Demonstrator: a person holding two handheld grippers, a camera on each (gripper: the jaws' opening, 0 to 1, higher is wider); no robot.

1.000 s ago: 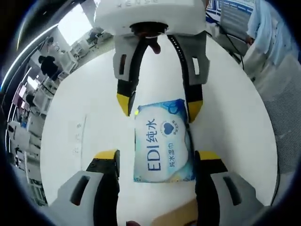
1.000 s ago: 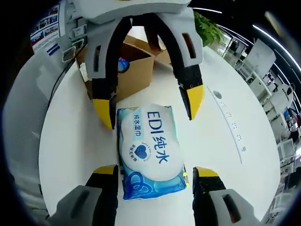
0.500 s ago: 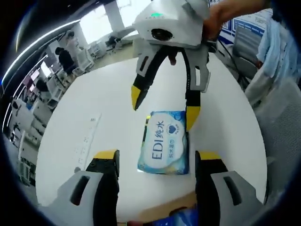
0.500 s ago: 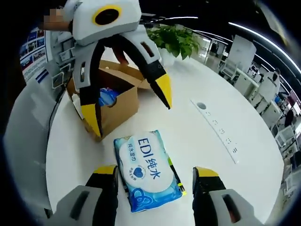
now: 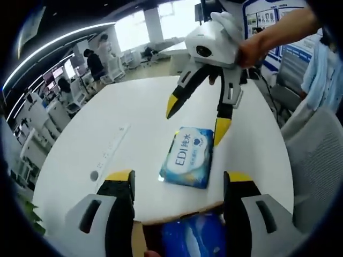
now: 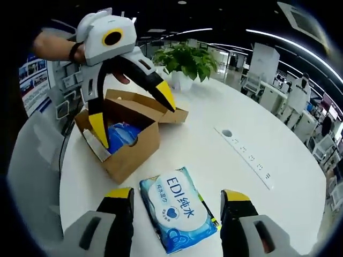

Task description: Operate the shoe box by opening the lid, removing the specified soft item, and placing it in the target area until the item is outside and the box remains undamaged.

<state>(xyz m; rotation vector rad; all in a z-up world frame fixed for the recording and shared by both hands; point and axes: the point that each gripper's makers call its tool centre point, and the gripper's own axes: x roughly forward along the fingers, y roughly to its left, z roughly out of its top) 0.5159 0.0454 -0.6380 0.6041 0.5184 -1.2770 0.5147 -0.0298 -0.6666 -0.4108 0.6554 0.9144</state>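
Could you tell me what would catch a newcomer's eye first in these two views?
Probably the blue wet wipes pack lying flat on the white table, just ahead of the right gripper, whose jaws stand open. Behind it sits the open cardboard box with another blue pack inside, the open left gripper above it.

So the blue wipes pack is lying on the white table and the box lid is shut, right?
Not quite. The blue wipes pack does lie on the white table, but the box lid is open, flaps spread, with something blue inside. The right gripper view shows it.
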